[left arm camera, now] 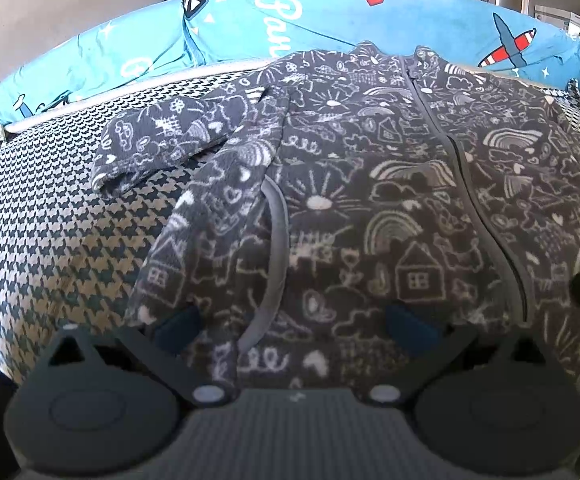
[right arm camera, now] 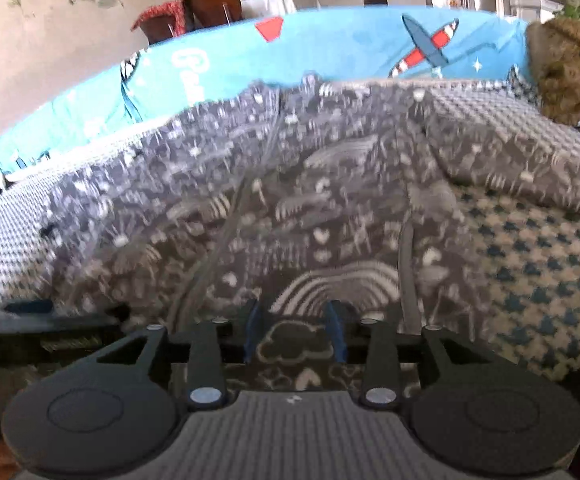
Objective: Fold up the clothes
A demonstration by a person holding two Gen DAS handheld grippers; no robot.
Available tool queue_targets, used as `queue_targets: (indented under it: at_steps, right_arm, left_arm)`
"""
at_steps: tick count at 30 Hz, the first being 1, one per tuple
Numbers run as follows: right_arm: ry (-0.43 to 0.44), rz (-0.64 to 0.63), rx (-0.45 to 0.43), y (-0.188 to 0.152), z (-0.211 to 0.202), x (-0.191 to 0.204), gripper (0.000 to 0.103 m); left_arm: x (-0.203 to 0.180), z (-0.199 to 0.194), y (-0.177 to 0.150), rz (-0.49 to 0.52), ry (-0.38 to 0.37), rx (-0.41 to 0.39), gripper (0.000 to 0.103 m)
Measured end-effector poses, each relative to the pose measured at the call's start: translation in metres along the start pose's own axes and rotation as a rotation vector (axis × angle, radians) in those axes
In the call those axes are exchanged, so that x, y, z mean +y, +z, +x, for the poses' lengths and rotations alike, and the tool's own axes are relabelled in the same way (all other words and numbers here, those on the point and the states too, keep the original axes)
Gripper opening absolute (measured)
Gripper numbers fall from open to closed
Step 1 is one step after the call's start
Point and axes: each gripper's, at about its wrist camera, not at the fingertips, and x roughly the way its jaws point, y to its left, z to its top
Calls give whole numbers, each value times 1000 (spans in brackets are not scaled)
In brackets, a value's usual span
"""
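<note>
Checked bedcover (left arm camera: pixel 62 216) fills the ground under both tongs, with a blue aeroplane-print sheet (left arm camera: pixel 329 16) draped along the far edge and a room with chairs beyond; on the cover lies a dark fleece jacket (left arm camera: pixel 369 184) printed with white doodles, spread front-up, zip (left arm camera: pixel 465 184) closed and running away from the tongs. Left gripper (left arm camera: pixel 293 326) sits at the near hem with its jaws wide apart and fabric lying between them, nothing pinched; one sleeve (left arm camera: pixel 162 140) stretches out ahead and to its left, the cuff resting on the checks. Right gripper (right arm camera: pixel 294 334) is also at the hem, jaws fairly close together with cloth between the blue pads (right arm camera: pixel 335 332); that view is blurred, so I cannot tell whether it has actually clamped. A brown woolly item (right arm camera: pixel 565 68) sits far ahead to its right. Judging by the flat, unfolded body and outstretched sleeve, folding has barely begun; sleeves and body folds all remain.
</note>
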Motion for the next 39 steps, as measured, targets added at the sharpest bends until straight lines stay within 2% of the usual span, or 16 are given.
queue_targets:
  at_steps: [8, 15, 27, 37, 39]
  right_arm:
    - [20, -3, -33, -9, -1, -4, 40]
    - [32, -9, -37, -11, -3, -2, 46]
    - [17, -21, -33, -12, -3, 2, 48]
    - [45, 23, -26, -9, -3, -4, 49]
    - [67, 51, -21, -8, -3, -7, 56]
  left_arm:
    - [-1, 0, -1, 4, -1, -5, 103]
    - [2, 1, -1, -5, -11, -1, 103]
    - [3, 1, -2, -9, -20, 1, 103]
    - [3, 1, -2, 0, -26, -9, 103]
    - [3, 0, -3, 1, -28, -14, 103]
